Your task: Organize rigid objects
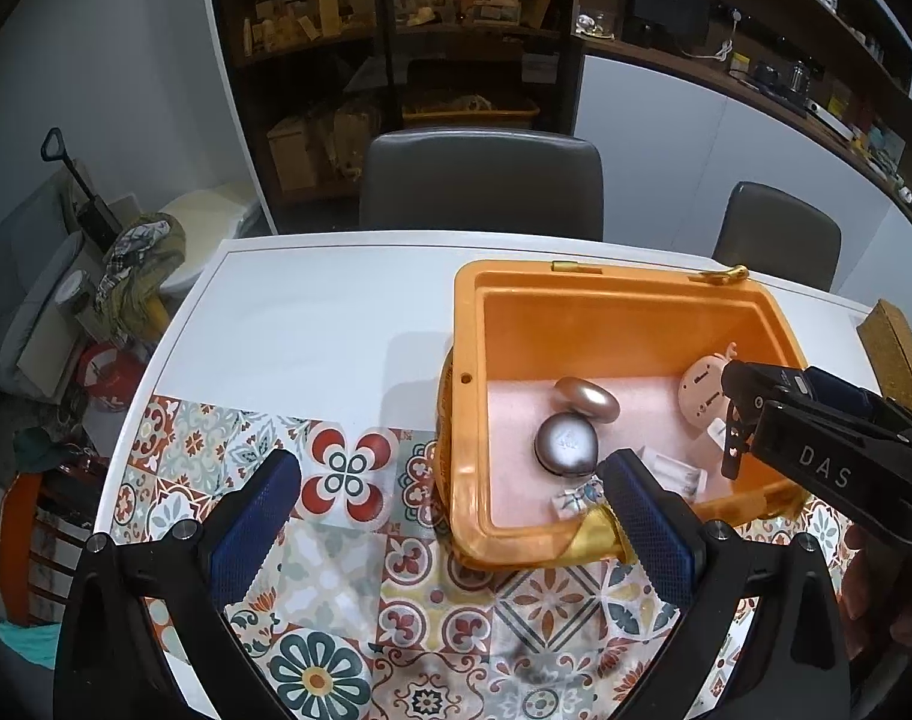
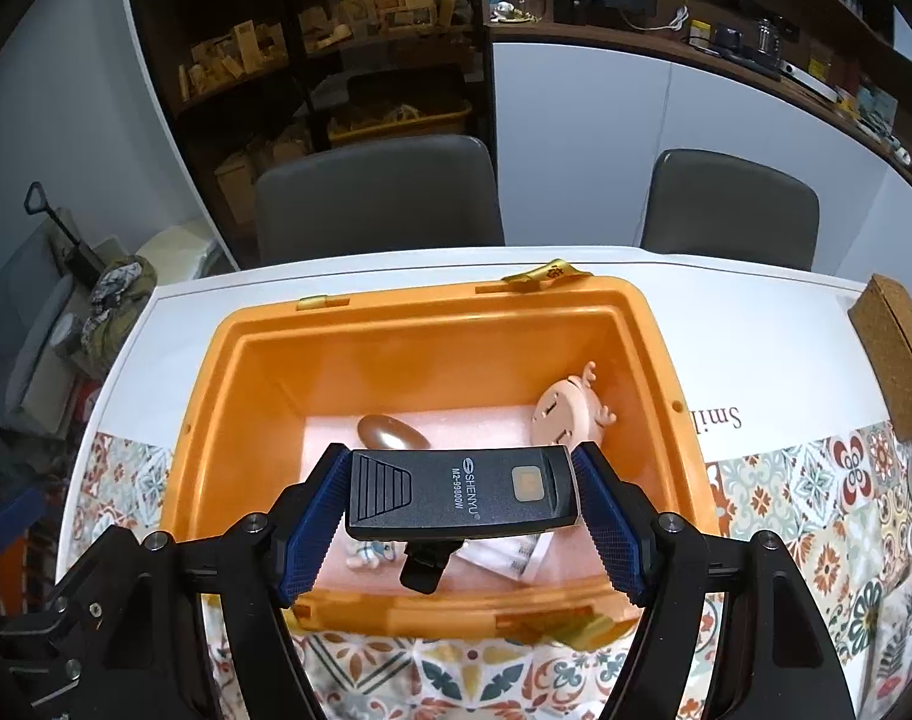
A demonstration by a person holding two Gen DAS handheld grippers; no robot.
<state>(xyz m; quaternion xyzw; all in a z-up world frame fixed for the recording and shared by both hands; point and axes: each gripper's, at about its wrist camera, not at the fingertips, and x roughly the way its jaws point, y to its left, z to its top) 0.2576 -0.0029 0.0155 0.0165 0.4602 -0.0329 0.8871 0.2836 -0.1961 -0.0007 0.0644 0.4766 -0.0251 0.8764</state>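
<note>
- White worktop (image 1: pixel 312 312), its near part covered by a patterned tile-print sheet (image 1: pixel 348 594), carries an orange open-topped bin (image 2: pixel 228 372); shelving and two grey chairs stand behind it.
- Left tongs (image 1: pixel 450 534): released, blue pads spread wide over the tile-print sheet with nothing between them. The right-hand pad overlaps the bin's near corner in the view; contact cannot be confirmed.
- Right tongs (image 2: pixel 459 504): clenched across the ends of a dark grey rectangular device (image 2: pixel 456 495) lettered "SHENYU", one blue pad pressed on each short end. The device is held level, above the near part of the bin's interior, clear of the pink liner (image 2: pixel 474 426). A black clip hangs from its underside.
- Bin contents, near edge: a white printed card or packet (image 2: pixel 516 552) and a small white-and-blue figure (image 2: pixel 366 558), both partly hidden under the held device.
- Bin contents, centre: a round grey case (image 1: pixel 567 444) with a rose-gold oval case (image 1: pixel 588 399) just behind it, the two touching or nearly so.
- Bin contents, far right: a round pink item with antler-like prongs (image 2: pixel 567 414), leaning against the right wall.
- Bin rim: gold-coloured tabs at the near and far edges.
- Right of the bin, well apart: a woven tan box (image 2: pixel 894 354) at the worktop's edge.
- Far side: grey chair (image 1: pixel 480 180) directly behind the worktop, dark wooden shelves (image 1: pixel 396 30) holding boxes beyond.
</note>
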